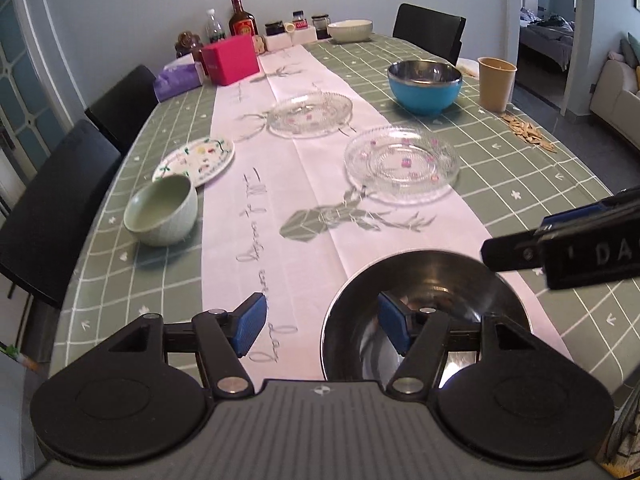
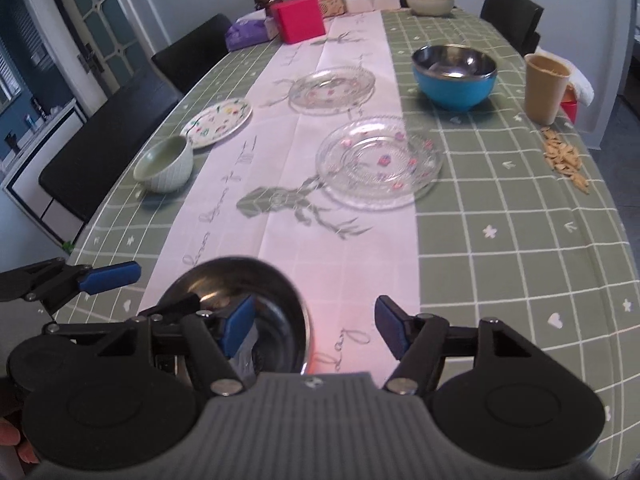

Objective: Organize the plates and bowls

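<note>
Your left tongs (image 1: 322,330) and right tongs (image 2: 314,330) stood apart, gripping nothing. The steel bowl (image 1: 428,312) sat on the surface (image 1: 520,168) between them, the glass plate (image 1: 402,164) at twelve o'clock beyond it.

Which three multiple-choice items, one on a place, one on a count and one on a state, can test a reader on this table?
1. Where is the tan cup?
A. beside the blue bowl
B. on the flowered plate
C. in the green bowl

2. How many glass plates?
A. one
B. two
C. four

3. How is the left hand-held gripper?
A. shut on a plate
B. open
C. shut on the cup

Answers: 1 A, it stands right of that bowl. 2 B, a near plate and a far plate. 3 B, pads apart, one over the steel bowl.
</note>
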`<state>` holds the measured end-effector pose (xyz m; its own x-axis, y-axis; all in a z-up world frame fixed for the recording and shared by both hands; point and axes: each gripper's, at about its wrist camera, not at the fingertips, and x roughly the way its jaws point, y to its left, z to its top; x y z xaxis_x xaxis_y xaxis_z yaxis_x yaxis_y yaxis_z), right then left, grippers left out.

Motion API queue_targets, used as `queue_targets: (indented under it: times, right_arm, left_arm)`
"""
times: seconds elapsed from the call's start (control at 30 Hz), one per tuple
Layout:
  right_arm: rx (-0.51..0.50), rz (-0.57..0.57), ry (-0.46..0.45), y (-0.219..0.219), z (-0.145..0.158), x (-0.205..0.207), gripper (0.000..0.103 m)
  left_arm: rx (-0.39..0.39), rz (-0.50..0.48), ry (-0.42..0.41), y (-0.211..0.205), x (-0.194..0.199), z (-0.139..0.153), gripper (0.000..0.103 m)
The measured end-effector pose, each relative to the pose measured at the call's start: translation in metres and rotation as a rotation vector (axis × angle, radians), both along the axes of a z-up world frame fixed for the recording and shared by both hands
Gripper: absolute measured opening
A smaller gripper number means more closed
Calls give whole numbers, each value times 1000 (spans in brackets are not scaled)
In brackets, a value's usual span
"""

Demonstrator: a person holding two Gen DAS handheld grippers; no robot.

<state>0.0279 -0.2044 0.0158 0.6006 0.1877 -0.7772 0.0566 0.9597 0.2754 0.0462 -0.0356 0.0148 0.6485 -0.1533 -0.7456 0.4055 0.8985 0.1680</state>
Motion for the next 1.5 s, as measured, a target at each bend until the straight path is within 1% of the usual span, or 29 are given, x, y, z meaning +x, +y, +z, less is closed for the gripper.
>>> queue_targets:
  times: [0.1,0.17,0.23,0.37,0.47,0.53,0.6,0.67,0.7,0.77,0.83,0.87,0.9,0.97,1.03,1.1,1.13,1.17,1.27,1.33,1.37,1.4,1.5]
  right_arm:
    - [18,-20,25,-15,8,8,67]
    - [71,-33,40,-31,15,13,67]
    - [96,-58,38,-48,24,18,67]
    - [7,-108,1,-75,45,35,66]
    - [-9,-146,-27,-97,58,53,66]
    - [-34,-188,-53,-109,64,65,66]
    - [-64,-224,-86,-120,68,80,66]
    - [-66,-251,-95,-131,68,98,66]
    - [-54,-253,-93,-136,67,107,66]
    - [-23,-235,-80,-148,63,128,65]
    - [1,-271,-62,-161,58,147,65]
    - [10,-288,-51,-167,55,157,65]
    - [24,-296,-42,-172,51,168,65]
    - [61,-312,-45,-182,41,185,65]
    - [96,-329,-33,-189,28,200,65]
    - [107,-337,-6,-193,15,216,64]
    - [103,-348,4,-195,8,224,63]
    - [95,-355,12,-196,2,229,63]
    - [84,-355,25,-201,-12,243,63]
    - [67,-343,22,-204,-19,250,63]
    - [45,-342,20,-205,-21,253,60]
    - [25,-337,15,-205,-23,256,60]
    - [-10,-339,4,-209,-30,264,59]
  left_arm:
    - [-14,0,14,-6,9,10,75]
    - [-26,-5,17,-11,15,23,75]
    - [-44,-11,-4,-14,21,37,75]
    - [-59,-2,-47,-30,41,62,78]
    - [-64,-3,-49,-50,63,72,78]
    - [-81,-17,-50,-66,80,74,78]
    - [-99,-8,-48,-84,101,72,78]
    - [-117,19,-40,-100,123,68,78]
    - [-113,32,-31,-109,135,65,78]
    - [-82,62,1,-126,160,59,78]
    - [-70,85,24,-139,185,54,78]
    - [-77,96,28,-144,196,52,78]
    - [-97,99,26,-147,205,50,78]
    - [-163,115,14,-150,220,46,77]
    - [-228,154,54,-152,235,39,74]
    - [-294,147,95,-154,248,32,74]
    - [-318,136,100,-156,253,29,74]
    - [-319,126,103,-160,259,26,74]
    - [-262,93,106,-180,272,11,74]
    - [-223,83,89,-193,275,1,73]
    - [-200,80,75,-200,277,-4,73]
    - [-182,77,66,-205,279,-8,73]
    - [-156,75,45,-216,285,-16,73]
